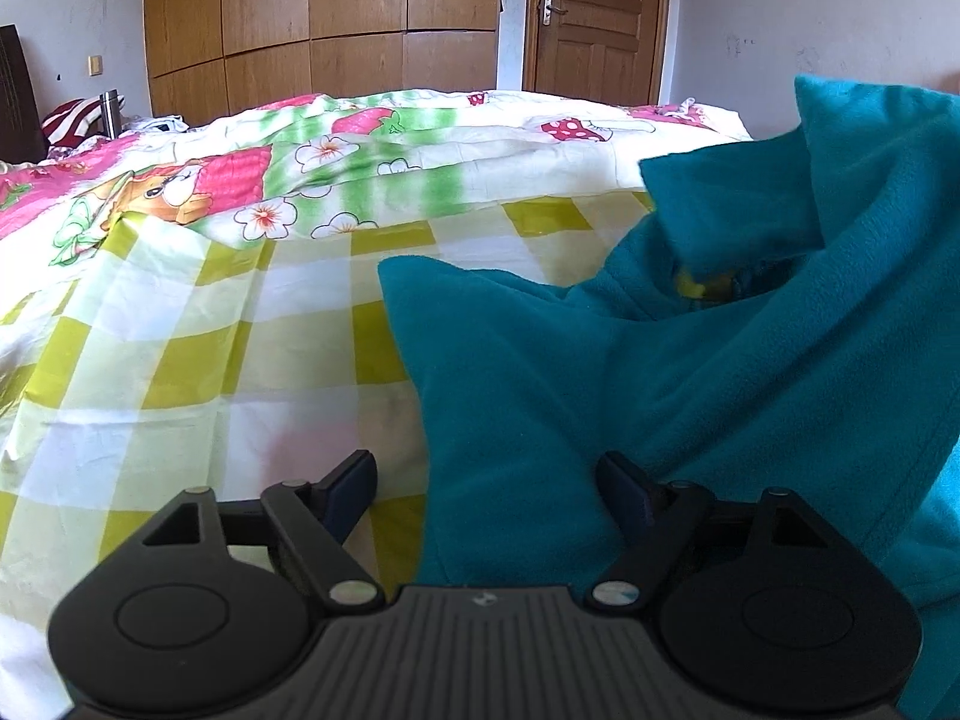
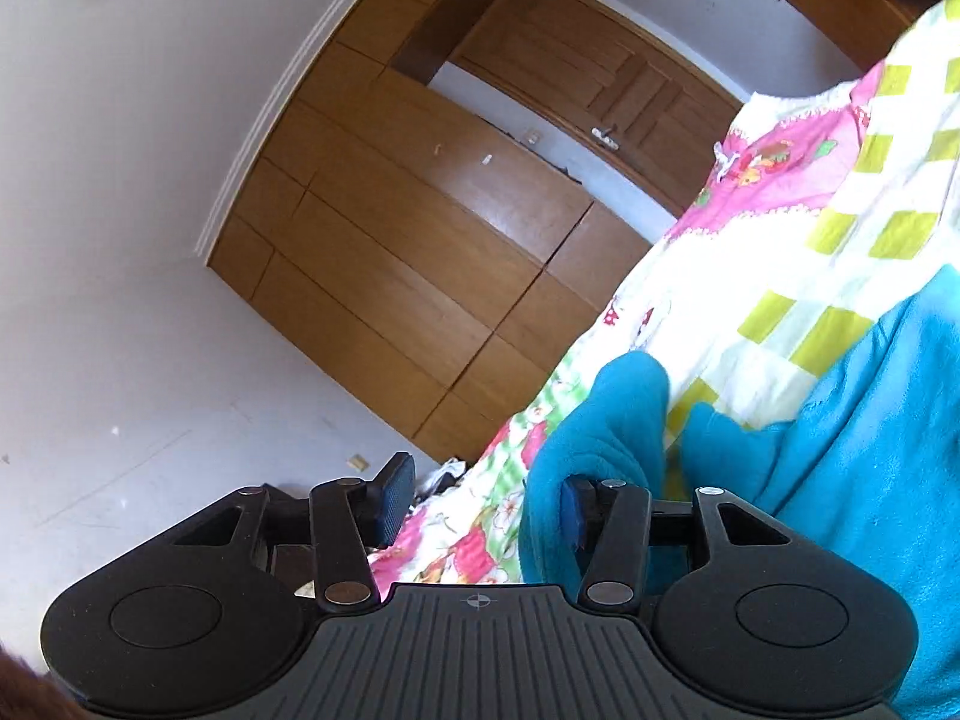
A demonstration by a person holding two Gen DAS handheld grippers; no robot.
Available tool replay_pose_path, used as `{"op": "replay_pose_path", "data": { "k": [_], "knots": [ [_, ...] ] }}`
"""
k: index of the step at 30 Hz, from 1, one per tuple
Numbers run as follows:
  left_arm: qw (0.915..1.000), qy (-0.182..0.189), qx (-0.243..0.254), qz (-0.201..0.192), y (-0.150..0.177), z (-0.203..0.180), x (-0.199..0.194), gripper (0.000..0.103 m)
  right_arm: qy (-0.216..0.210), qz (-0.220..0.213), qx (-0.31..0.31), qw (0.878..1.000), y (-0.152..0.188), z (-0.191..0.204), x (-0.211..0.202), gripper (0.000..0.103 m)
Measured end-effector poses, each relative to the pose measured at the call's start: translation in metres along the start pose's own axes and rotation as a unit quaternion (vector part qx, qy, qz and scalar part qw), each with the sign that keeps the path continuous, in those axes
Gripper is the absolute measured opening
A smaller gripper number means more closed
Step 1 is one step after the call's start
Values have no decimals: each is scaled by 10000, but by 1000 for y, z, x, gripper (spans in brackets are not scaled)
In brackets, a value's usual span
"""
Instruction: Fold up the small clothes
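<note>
A teal fleece garment point(image 1: 690, 372) lies on the bed, its right part lifted and folded over. In the left wrist view my left gripper point(image 1: 486, 483) is open low over the bed; the garment's near edge lies between its fingers. In the right wrist view the camera is tilted. My right gripper point(image 2: 480, 504) is open, and a bunched part of the teal garment point(image 2: 600, 420) drapes over its right finger point(image 2: 573, 510). More teal cloth hangs at the right.
The bed has a yellow-green checked sheet point(image 1: 210, 330) and a pink and green cartoon quilt point(image 1: 300, 162) behind. A wooden wardrobe point(image 1: 324, 24) and a door point(image 1: 594, 18) stand at the far wall. A dark chair point(image 1: 18, 96) is at the far left.
</note>
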State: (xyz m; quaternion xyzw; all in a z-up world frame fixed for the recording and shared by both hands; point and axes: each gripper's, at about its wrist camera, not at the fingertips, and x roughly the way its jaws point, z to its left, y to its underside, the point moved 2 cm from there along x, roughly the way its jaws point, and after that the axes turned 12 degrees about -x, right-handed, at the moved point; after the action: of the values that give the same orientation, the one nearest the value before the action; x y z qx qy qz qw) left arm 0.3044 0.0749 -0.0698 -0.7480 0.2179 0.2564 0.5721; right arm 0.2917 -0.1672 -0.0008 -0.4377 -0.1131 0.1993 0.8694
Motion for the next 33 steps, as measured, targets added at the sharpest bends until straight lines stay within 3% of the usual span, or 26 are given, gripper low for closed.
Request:
{"op": "replay_pose_path", "data": {
  "k": [4, 6, 8, 10, 14, 16, 19, 23, 26, 31, 33],
  "knots": [
    [9999, -92, 71, -6, 2, -1, 2, 95, 431, -732, -1060, 9907, -18, 19, -22, 48],
    [9999, -93, 74, -1, 2, -1, 3, 95, 445, -804, -1220, 9883, -27, 21, -27, 49],
    [10000, -69, 43, 0, 1, 0, 3, 95, 664, -412, -1243, 9892, -31, 13, -28, 49],
    [10000, -70, 50, -7, 2, 0, 3, 95, 843, 247, -1029, 9908, -22, -6, -26, 49],
    [10000, -70, 52, -19, 2, 0, 2, 95, 1449, 1282, -502, 9798, 5, -43, -36, 49],
    [10000, -73, 51, -11, 2, 0, 2, 95, 1366, 1756, 257, 9746, 22, -67, -35, 49],
    [9999, -99, 81, -18, 3, -1, 2, 95, 1063, 2073, 1064, 9667, 43, -87, -25, 49],
    [9999, -124, 99, -27, 3, -2, 3, 96, 1018, 1956, 1066, 9695, 46, -87, -5, 49],
    [9998, -146, 137, -69, 5, -3, 4, 97, 909, 1577, 1143, 9766, 35, -91, 5, 49],
    [9998, -150, 127, -92, 6, -2, 4, 98, 257, 1005, 1349, 9854, 17, -96, 7, 49],
    [9998, -150, 128, -96, 6, -2, 4, 98, 294, 985, 1273, 9865, 18, -98, 10, 49]
  ]
}}
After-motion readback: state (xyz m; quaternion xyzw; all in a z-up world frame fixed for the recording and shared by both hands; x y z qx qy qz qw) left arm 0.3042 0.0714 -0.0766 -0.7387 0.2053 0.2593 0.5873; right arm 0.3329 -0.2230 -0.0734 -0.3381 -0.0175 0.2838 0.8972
